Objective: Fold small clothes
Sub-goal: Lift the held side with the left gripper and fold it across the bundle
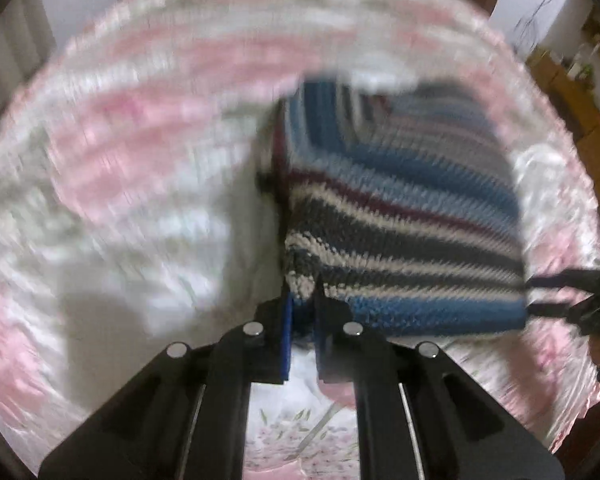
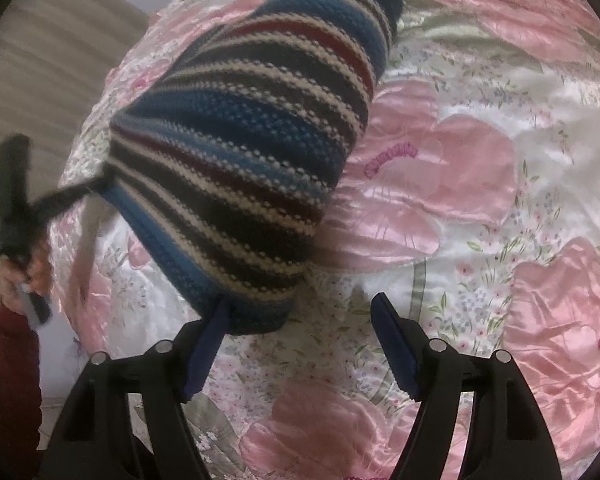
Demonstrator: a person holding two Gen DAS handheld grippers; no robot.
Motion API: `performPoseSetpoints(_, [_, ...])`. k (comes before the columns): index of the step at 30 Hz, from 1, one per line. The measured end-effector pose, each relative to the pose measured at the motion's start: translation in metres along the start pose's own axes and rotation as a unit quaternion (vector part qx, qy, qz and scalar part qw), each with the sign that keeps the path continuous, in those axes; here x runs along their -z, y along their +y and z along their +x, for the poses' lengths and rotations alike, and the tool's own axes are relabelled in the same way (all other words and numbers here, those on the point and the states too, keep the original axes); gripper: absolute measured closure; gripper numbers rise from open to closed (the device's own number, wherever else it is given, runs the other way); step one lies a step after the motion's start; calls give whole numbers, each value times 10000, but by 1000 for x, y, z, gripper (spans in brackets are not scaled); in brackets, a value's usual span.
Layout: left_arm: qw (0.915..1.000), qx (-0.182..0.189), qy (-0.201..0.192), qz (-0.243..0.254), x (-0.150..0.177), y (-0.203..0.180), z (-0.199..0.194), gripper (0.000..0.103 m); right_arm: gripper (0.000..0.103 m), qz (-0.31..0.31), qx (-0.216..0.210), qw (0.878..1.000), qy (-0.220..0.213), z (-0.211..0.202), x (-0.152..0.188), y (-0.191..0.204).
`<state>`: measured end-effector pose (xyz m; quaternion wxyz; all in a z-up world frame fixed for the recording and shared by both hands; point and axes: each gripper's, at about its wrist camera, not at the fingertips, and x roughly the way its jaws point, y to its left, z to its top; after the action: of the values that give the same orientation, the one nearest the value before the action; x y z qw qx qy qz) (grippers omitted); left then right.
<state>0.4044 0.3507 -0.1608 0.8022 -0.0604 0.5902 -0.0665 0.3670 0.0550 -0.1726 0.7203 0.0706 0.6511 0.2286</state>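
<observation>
A small knit garment striped in blue, white, dark grey and maroon hangs folded above a pink floral satin bedspread. My left gripper is shut on the garment's near left corner. In the right wrist view the same garment stretches away to the upper right. There, the left gripper pinches its left corner. My right gripper is open, its left finger touching the garment's lower blue hem with nothing clamped. The right gripper also shows at the garment's right edge in the left wrist view.
The bedspread fills most of both views. A hand with a dark red sleeve holds the left gripper's handle. A beige striped wall lies beyond the bed. Wooden furniture stands at the far right.
</observation>
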Motion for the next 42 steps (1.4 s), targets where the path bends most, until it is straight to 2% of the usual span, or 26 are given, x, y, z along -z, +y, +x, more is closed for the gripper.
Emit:
performPoseSetpoints(3, [9998,-108,-186,8,5,-6,3,94,29,108,-96,9999,6,1,3,-5])
performPoseSetpoints(6, [9995,142,-268,-52,1,-7,-13,90,26,127,-247,9996,-55,-2,3,-7])
performPoseSetpoints(10, [9993,233,-296,33,-1,-14,-22,71,25,275,-627,9977,-8,5,3,-5])
performPoseSetpoints(15, [9998,94,-182,48,3,-18,-13,71,25,243,-591,9979,140,23,3,7])
performPoseSetpoints(16, [9997,135,-209,14,4,-17,-14,71,27,245,-605,9977,167,26,3,8])
performPoseSetpoints(17, [9996,179,-222,-24,4,-16,-15,71,39,237,-604,9977,200,29,3,9])
performPoseSetpoints(18, [9994,254,-229,-72,4,-14,-16,71,60,240,-636,9974,251,32,4,9])
performPoseSetpoints(20, [9987,415,-257,-157,4,-12,-20,70,75,282,-652,9971,264,31,5,6])
performPoseSetpoints(21, [9984,463,-281,-180,5,-12,-22,69,80,261,-670,9971,243,28,6,6])
performPoseSetpoints(23, [9979,516,-325,-206,4,-14,-23,62,82,208,-656,9975,131,16,6,4])
performPoseSetpoints(24, [9982,482,-313,-180,4,-16,-22,58,83,170,-610,9980,73,11,7,4])
performPoseSetpoints(26, [9993,303,-201,-74,6,-21,-12,58,84,109,-366,9993,27,4,10,3])
performPoseSetpoints(29, [9998,196,17,-85,10,-23,7,56,84,61,-95,9998,178,15,11,5])
performPoseSetpoints(32, [9994,226,106,-250,13,-18,23,53,84,174,-26,9992,371,34,10,-3])
performPoseSetpoints(35, [9993,253,104,-271,12,-18,22,52,83,255,-106,9988,405,38,10,-7])
performPoseSetpoints(37, [9993,297,75,-213,12,-19,14,52,78,124,-161,9990,398,32,9,-7])
performPoseSetpoints(39, [9993,378,30,-76,11,-18,1,50,60,64,-242,9990,375,20,5,-10])
performPoseSetpoints(42, [9979,606,-217,-19,10,-9,-26,30,42,-80,-227,9997,71,-7,-4,-11])
